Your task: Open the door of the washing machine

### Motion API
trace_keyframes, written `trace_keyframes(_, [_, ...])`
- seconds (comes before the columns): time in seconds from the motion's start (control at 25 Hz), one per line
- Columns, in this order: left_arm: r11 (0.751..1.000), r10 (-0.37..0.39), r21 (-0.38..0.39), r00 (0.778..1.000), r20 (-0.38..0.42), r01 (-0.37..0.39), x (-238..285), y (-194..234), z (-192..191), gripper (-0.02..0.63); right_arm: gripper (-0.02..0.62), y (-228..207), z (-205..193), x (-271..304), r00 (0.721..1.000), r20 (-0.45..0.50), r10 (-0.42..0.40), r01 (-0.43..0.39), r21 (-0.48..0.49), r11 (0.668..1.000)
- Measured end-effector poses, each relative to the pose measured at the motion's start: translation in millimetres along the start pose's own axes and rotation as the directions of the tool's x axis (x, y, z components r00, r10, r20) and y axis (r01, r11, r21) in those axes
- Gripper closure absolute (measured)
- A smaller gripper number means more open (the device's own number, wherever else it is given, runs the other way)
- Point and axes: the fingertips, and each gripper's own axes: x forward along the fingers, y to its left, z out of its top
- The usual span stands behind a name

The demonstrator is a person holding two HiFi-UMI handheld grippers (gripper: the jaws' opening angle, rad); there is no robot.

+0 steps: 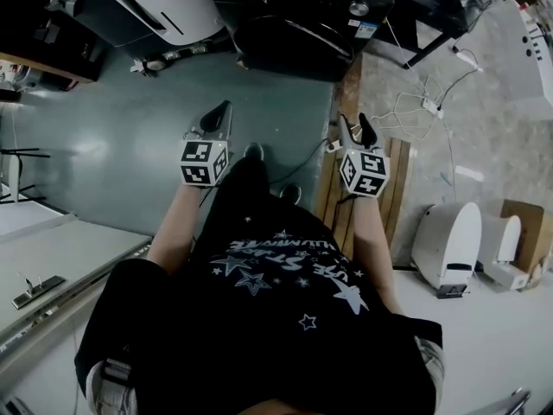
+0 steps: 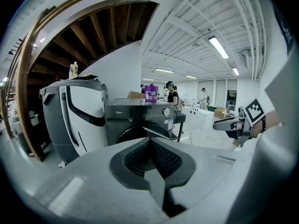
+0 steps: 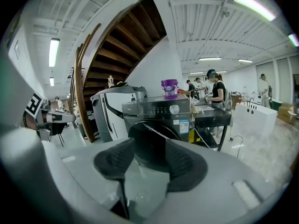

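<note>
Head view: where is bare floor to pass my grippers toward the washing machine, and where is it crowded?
Free: the green floor ahead of the left gripper, bordered by the washing machine, the white appliance and the white table. Crowded: around the right gripper, with wooden planks and cables.

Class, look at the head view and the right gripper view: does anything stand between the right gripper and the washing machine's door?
Nothing visible does. Only bare floor lies between the right gripper and the washing machine door; its open jaws are empty.
</note>
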Motion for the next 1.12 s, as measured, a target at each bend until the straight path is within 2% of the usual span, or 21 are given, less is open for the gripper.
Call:
trace_keyframes(0.12, [1.0, -0.006, -0.011, 1.0, -0.022, 0.005, 17, 8, -2, 0.595, 0.385, -4, -2, 11, 1.0, -0.021, -0.01, 0.011, 0.018, 1.0])
trace_keyframes(0.28, [0.999, -0.052, -0.002, 0.998, -0.043, 0.052, 57, 13, 0, 0.595, 0.385, -13, -2, 35, 0.998, -0.057, -0.036, 0.037, 0.022, 0.999])
trace_keyframes(0.64, [0.985, -0.172, 0.011, 0.979, -0.105, 0.174, 194, 56, 17, 0.594, 0.385, -35, 7, 145, 0.981, -0.156, -0.115, 0.113, -0.017, 0.993])
trace_keyframes(0.92, [0.959, -0.268, 0.04, 0.942, -0.2, 0.282, 288, 90, 17, 0.594, 0.37, -72, 8, 233, 0.945, -0.263, -0.193, 0.182, -0.067, 0.981])
trace_keyframes(1.12, [0.933, -0.326, 0.055, 0.9, -0.288, 0.356, 326, 100, -4, 0.594, 0.368, -95, -6, 273, 0.914, -0.333, -0.234, 0.217, -0.088, 0.972])
